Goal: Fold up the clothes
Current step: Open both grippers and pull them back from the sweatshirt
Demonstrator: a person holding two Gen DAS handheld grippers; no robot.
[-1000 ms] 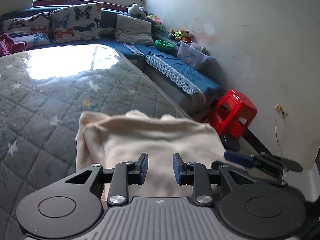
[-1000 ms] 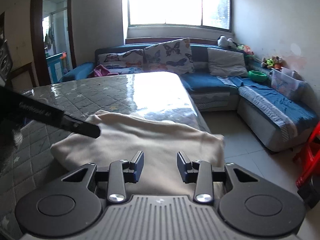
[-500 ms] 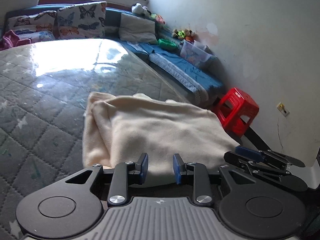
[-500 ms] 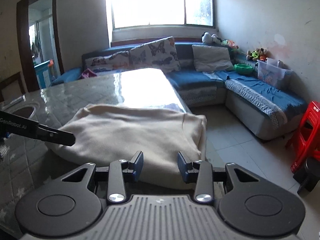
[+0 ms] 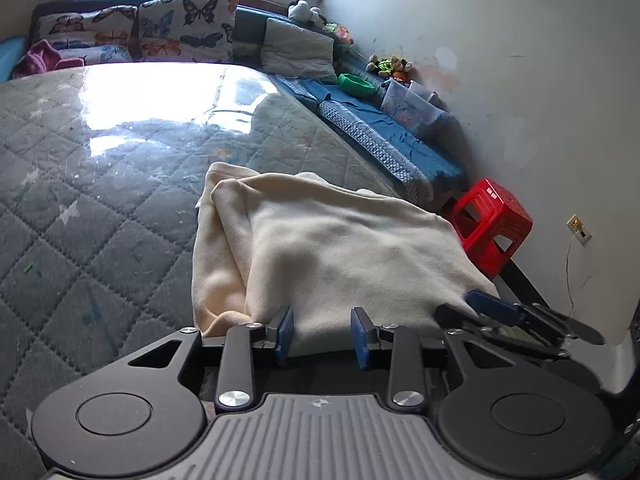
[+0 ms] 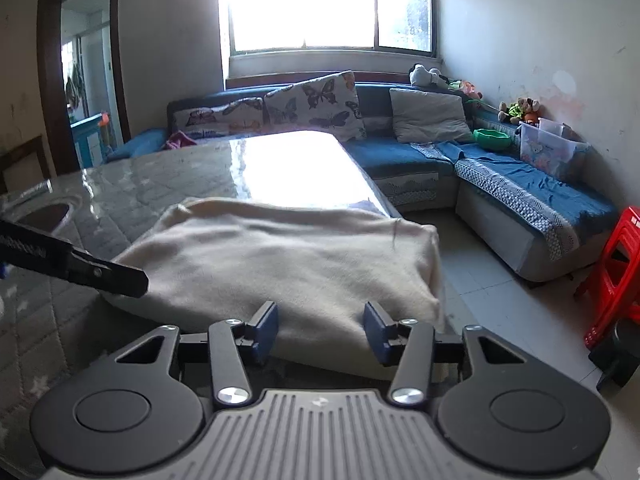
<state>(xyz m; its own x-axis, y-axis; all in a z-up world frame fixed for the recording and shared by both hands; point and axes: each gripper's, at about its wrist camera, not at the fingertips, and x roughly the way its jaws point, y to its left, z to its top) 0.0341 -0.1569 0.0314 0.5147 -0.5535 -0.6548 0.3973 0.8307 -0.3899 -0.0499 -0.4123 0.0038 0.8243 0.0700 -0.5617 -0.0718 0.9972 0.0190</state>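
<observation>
**Both tools letting go at the folded cloth**

Left wrist view: the left tool (image 5: 322,332) is opening, released, at the near edge of the folded cream fleece garment (image 5: 340,248) on the grey quilted tabletop (image 5: 100,216).

Right wrist view: the right tool (image 6: 322,330) is opening, released, at the garment's (image 6: 280,256) near edge.

Each gripper is matte black with a ribbed grey housing at the bottom centre of the frame, flanked by two round black discs. Two black link arms run up from silver screws to fingers faced with blue pads (image 5: 285,334). The left gripper (image 5: 322,336) and right gripper (image 6: 322,330) look alike (a small crosshair mark sits on each housing). White lettering, too blurred to read, marks the black finger at mid-left of the right view.
</observation>
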